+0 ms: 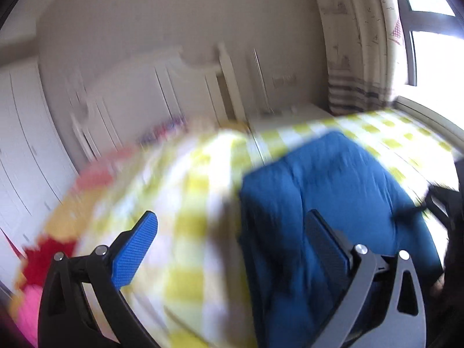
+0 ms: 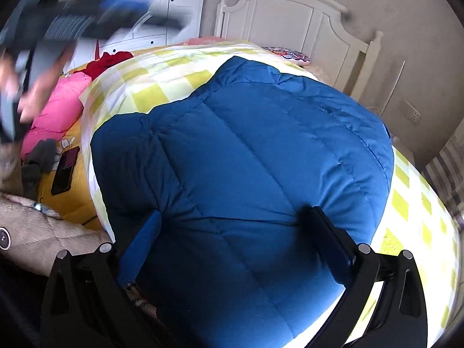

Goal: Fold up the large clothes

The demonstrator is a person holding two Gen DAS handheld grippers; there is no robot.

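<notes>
While the checked sheet [image 2: 162, 87] covers the bed, a blue padded jacket [image 2: 246, 159] is spread across it at the centre. The right gripper [image 2: 237, 237] is held wide apart over the jacket's near edge, gripping nothing. The left gripper [image 1: 232, 243], blurred, is likewise spread wide, the jacket lying at three o'clock.

Two wrist fisheyes over one bed

Left looking across toward curtain [image 1: 356, 58] (blurred); right close above, facing headboard [image 2: 290, 14]. Shared: blue quilted garment [image 2: 246, 159], checked cover [image 1: 185, 197].
</notes>
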